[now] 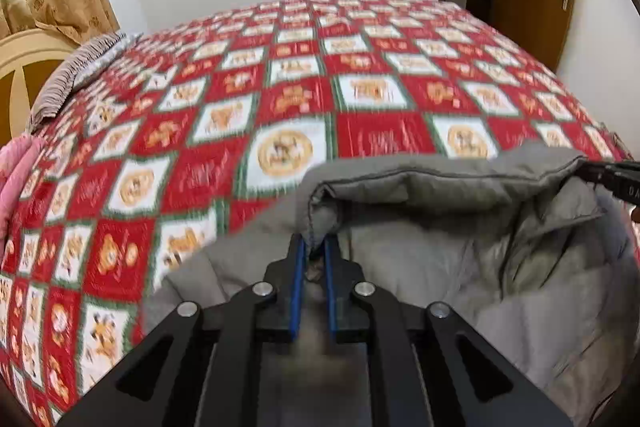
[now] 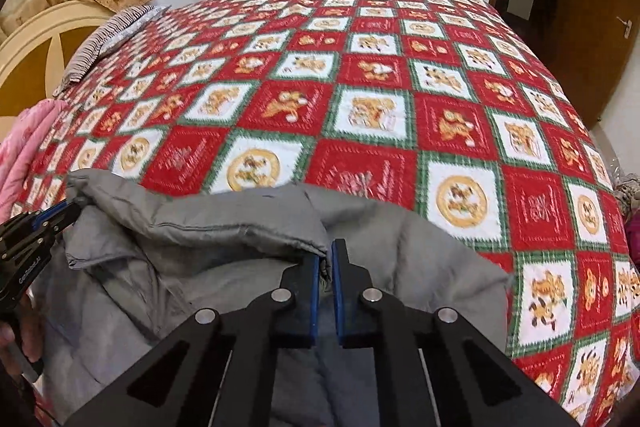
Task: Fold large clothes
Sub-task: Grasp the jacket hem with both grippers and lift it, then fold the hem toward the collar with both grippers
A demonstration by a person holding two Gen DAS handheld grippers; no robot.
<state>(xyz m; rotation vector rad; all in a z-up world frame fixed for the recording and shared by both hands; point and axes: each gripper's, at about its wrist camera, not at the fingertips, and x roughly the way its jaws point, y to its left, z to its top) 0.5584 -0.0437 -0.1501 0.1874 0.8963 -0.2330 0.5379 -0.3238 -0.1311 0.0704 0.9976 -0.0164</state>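
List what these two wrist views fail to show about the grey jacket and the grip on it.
- Grey jacket: its lower part is cut off by the frame edge and covered by the tong frames in both views; sleeves and hem unseen.
- Left tongs: how much fabric is pinched is hidden between the fingers.
- Right tongs: same, in the right wrist view.
- Quilt: its motifs are blurred.

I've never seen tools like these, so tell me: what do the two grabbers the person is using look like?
Both are alike. The left gripper and right gripper are matte black, angular linkages with triangular cut-outs and round silver pivot pins. Each has two flat fingers lined with blue pads. White lettering, too blurred to read, marks the left one's side in the right wrist view.
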